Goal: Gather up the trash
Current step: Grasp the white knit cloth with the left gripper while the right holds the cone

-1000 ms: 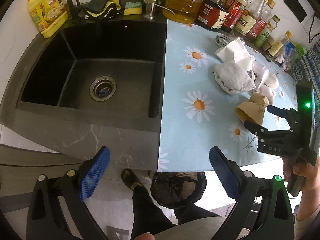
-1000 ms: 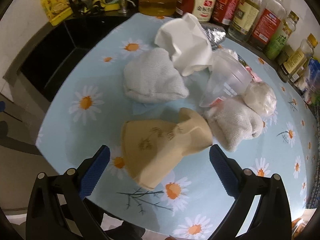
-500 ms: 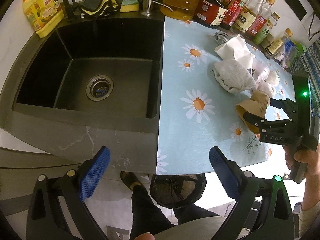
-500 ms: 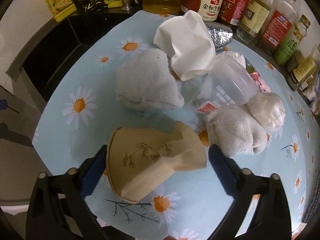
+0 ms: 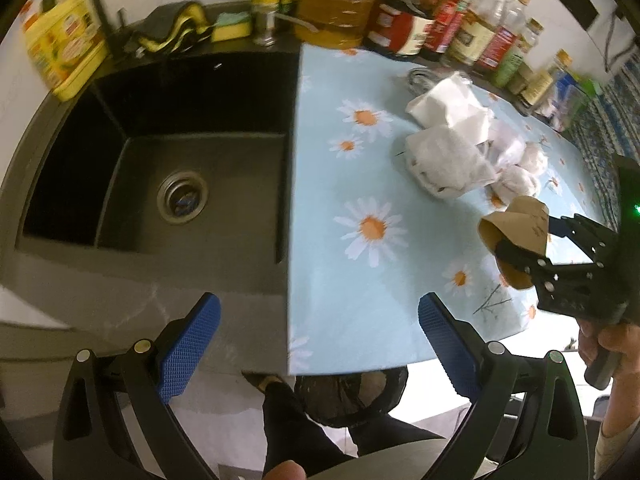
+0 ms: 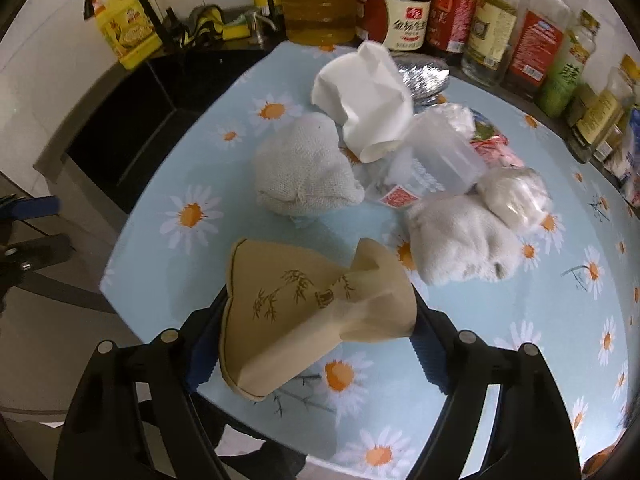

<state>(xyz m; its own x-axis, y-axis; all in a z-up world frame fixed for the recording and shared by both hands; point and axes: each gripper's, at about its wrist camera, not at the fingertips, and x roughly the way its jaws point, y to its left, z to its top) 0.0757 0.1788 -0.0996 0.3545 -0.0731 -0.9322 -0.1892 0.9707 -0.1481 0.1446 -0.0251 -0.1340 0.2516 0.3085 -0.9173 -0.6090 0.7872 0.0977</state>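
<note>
Black sink (image 5: 168,184) set into the worktop's left part; round metal drain strainer (image 5: 183,197) in its floor. Yellow detergent bottle (image 5: 64,44) at the back left corner. Yellow-green sponge (image 5: 231,28) and dark cloth (image 5: 168,28) on the back edge behind the sink. Daisy-print cover (image 5: 360,280) spans the worktop's right part. Sauce and oil bottles (image 6: 400,4) line its back edge.

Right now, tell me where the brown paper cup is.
The brown paper cup sits crushed between the closing right gripper jaws, near the daisy tablecloth's front edge, just before the grey cloth bundles.
</note>
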